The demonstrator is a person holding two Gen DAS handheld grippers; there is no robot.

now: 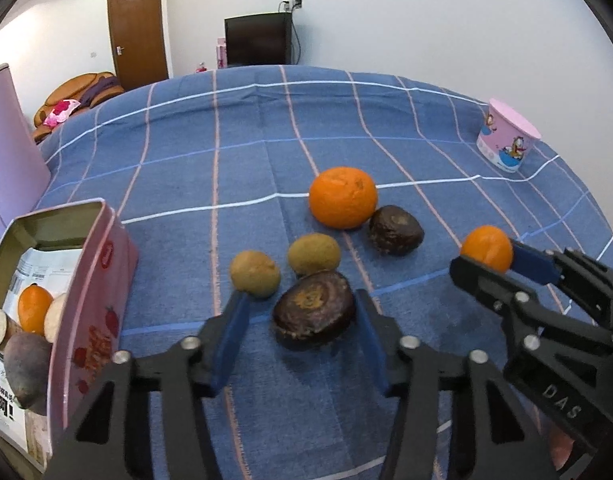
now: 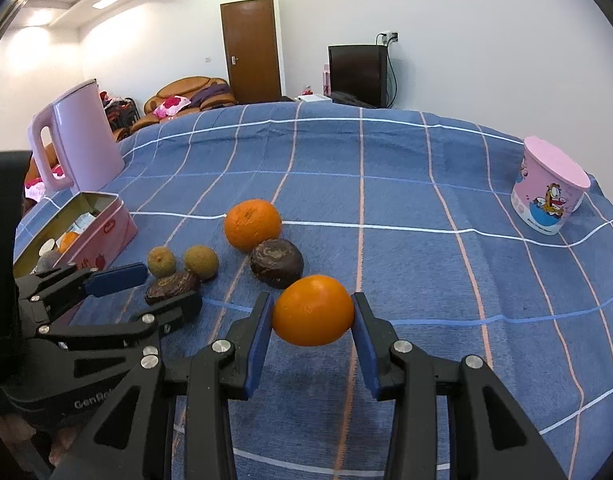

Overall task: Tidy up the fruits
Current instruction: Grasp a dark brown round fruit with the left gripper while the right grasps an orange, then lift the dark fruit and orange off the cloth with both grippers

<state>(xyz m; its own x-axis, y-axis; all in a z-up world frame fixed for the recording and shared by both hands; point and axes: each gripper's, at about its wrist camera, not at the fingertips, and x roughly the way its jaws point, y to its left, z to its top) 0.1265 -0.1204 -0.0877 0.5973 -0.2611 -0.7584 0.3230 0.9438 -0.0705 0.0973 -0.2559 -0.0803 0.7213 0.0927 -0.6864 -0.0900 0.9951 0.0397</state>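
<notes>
Handling | left claw (image 1: 302,320) narrow around dark wrinkled fruit (image 1: 313,309): light, brittle-skinned, grip its widest sides | right claw (image 2: 312,312) holds small orange (image 2: 312,310): firm, smooth, slippery

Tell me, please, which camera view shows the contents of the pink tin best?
The left wrist view: the pink tin sits close, open top facing the camera, showing a small orange and other produce. The right wrist view shows the tin farther off, its contents barely visible.

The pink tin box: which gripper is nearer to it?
Left. The left gripper straddles a dark fruit beside the pink tin box; the right gripper holds an orange farther away.
</notes>
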